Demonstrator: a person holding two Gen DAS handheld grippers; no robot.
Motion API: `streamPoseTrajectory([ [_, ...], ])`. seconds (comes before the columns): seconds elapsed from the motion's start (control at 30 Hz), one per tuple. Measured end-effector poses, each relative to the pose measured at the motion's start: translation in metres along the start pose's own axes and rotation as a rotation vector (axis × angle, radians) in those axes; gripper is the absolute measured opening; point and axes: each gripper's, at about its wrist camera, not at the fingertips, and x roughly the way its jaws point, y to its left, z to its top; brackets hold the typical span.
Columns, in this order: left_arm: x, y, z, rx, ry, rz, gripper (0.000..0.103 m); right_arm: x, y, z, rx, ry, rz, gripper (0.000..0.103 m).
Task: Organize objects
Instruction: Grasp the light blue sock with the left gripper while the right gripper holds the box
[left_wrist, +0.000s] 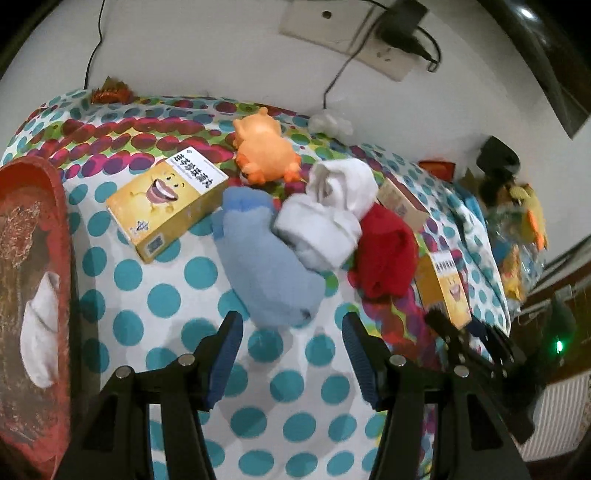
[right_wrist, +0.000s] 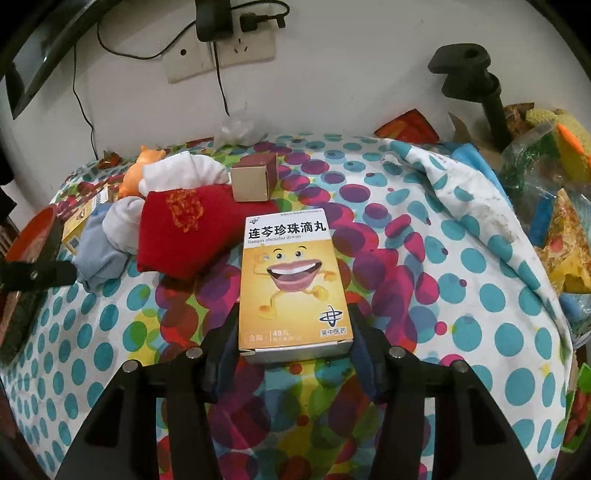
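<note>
My left gripper hovers open over the dotted cloth, with the near end of a light blue sock just at its fingertips, untouched. Behind the sock lie white socks, a red sock, an orange toy and a yellow medicine box. My right gripper is shut on a second yellow medicine box, its pads pressing both long sides near the lower end. The same box shows at the right of the left wrist view.
A red tray at the left edge holds a white sock. A small brown carton stands behind the red sock. Bags and toys crowd the right side. Cables hang from wall sockets.
</note>
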Motion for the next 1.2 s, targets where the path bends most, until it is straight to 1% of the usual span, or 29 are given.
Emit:
streamPoseTrajectory([
  [0.2,0.019,0.004,0.011,-0.042,-0.023,0.014,0.057,0.0,0.0,0.0,0.002,0.0,0.004,0.052],
  [0.33,0.03,0.003,0.014,-0.035,-0.032,0.058,0.057,0.0,0.001,-0.001,0.008,-0.002,0.01,0.052],
  [0.4,0.032,0.0,0.013,-0.01,-0.046,0.077,0.057,0.0,0.002,-0.002,0.005,-0.001,0.007,0.052],
  [0.57,0.032,0.0,0.008,0.047,-0.087,0.071,0.056,0.001,0.004,-0.002,-0.013,0.004,-0.016,0.052],
  [0.6,0.031,0.002,0.007,0.049,-0.092,0.066,0.053,0.001,0.004,-0.002,-0.014,0.004,-0.017,0.052],
  [0.63,0.031,0.003,0.007,0.051,-0.095,0.068,0.045,0.001,0.004,-0.002,-0.013,0.004,-0.016,0.052],
  [0.67,0.03,0.004,0.007,0.052,-0.094,0.066,0.044,0.001,0.005,-0.002,-0.012,0.004,-0.015,0.052],
  [0.73,0.027,0.006,0.006,0.064,-0.097,0.058,0.035,0.001,0.005,-0.002,-0.01,0.003,-0.014,0.052],
  [0.87,0.02,0.009,-0.001,0.084,-0.106,0.069,0.033,0.001,0.006,-0.002,-0.01,0.003,-0.014,0.052],
  [1.03,0.011,0.005,-0.018,0.174,-0.118,0.118,0.033,0.0,0.005,-0.002,-0.011,0.003,-0.014,0.052],
  [1.2,-0.001,-0.001,-0.038,0.259,-0.116,0.148,0.033,0.001,0.007,-0.001,-0.021,0.007,-0.028,0.052],
])
